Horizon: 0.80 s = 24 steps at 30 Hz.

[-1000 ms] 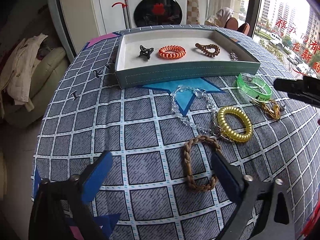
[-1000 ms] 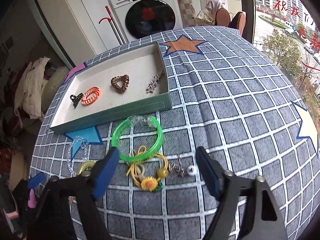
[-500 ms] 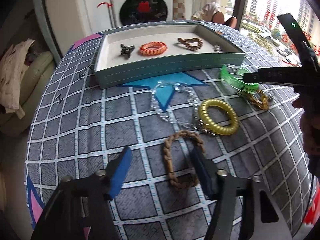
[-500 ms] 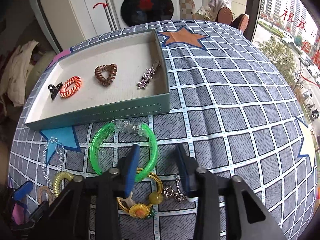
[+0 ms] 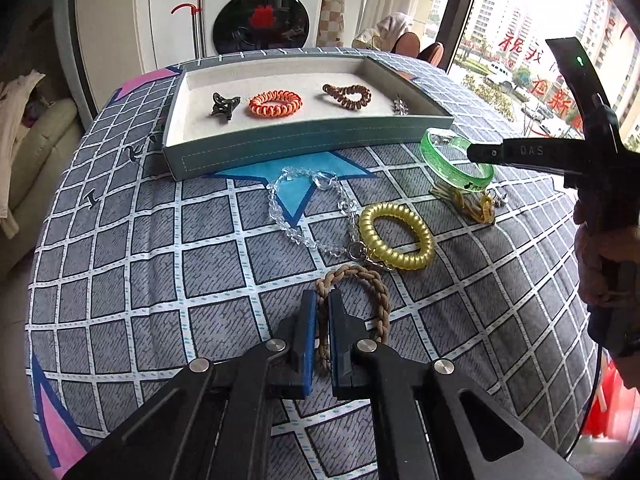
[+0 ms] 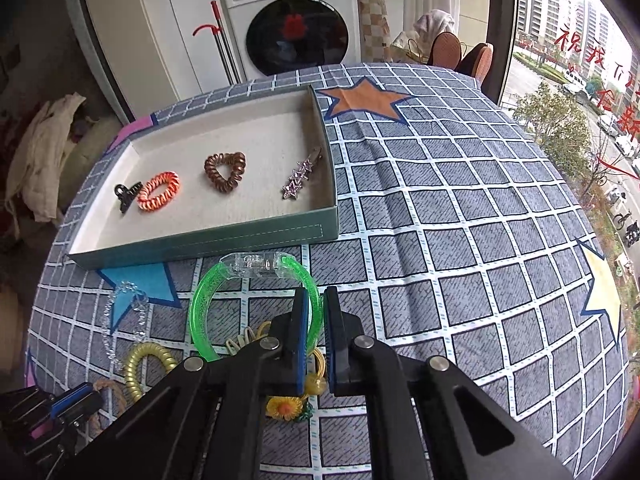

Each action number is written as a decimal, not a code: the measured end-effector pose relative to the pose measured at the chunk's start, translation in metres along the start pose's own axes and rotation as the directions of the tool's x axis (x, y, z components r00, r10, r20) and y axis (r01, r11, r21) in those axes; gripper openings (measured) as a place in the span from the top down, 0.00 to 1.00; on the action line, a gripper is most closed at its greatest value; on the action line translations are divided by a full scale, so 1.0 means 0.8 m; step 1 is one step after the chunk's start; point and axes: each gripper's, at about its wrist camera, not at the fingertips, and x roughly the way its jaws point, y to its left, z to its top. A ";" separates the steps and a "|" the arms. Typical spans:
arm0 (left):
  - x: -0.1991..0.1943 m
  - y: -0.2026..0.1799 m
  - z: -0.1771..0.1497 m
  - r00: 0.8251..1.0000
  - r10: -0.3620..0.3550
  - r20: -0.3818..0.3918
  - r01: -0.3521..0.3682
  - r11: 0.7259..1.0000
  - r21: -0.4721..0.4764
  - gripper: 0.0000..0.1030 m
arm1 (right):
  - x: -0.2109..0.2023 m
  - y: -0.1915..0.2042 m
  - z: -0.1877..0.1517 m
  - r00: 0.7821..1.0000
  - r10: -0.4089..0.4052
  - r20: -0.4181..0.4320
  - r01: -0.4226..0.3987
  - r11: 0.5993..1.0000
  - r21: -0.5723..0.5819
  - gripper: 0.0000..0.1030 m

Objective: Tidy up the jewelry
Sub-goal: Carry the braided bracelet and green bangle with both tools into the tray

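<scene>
My left gripper (image 5: 322,296) is closing its jaws, and the blue pads press one side of the brown braided bracelet (image 5: 380,292) on the checked cloth. In the right wrist view, my right gripper (image 6: 316,294) has its jaws closing on the rim of the green bangle (image 6: 200,308), pads pressing it. The green tray (image 5: 280,148) behind holds a black claw clip (image 5: 226,105), an orange coil tie (image 5: 275,103), a brown coil tie (image 5: 347,95) and a star hair clip (image 6: 300,178).
On the cloth lie a yellow coil tie (image 5: 396,236), a clear bead bracelet (image 5: 296,232) and a yellow cord with a sunflower (image 6: 284,408). A washing machine (image 5: 260,12) stands behind the table, a sofa (image 5: 40,148) at the left, a window at the right.
Both grippers went from wide open to closed, the left onto the braided bracelet, the right onto the green bangle. Both tilted down a little toward the cloth.
</scene>
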 end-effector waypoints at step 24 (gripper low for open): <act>-0.030 0.034 0.129 0.986 -0.019 0.165 0.021 1.000 -0.013 0.75 | -0.036 0.028 0.058 0.993 0.096 0.074 -0.094 0.995 -0.029 0.92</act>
